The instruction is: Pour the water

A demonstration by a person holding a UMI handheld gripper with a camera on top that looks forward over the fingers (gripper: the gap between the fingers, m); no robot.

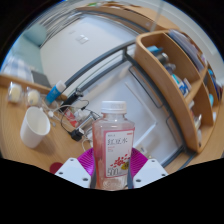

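A clear plastic bottle [112,143] with a white cap and a pink and white label stands between the fingers of my gripper [111,170], and both magenta pads [84,165] press on its lower sides. The bottle is lifted off the table and the whole scene is tilted behind it. A white cup [35,127] stands on the wooden table [22,150] to the left of the bottle, beyond the fingers. The bottle's base is hidden between the fingers.
A wooden shelf unit [180,80] with books and small items stands at the right. Cables and small gadgets [70,118] lie on the table behind the cup. A white cabinet [80,45] and a grey frame stand beyond.
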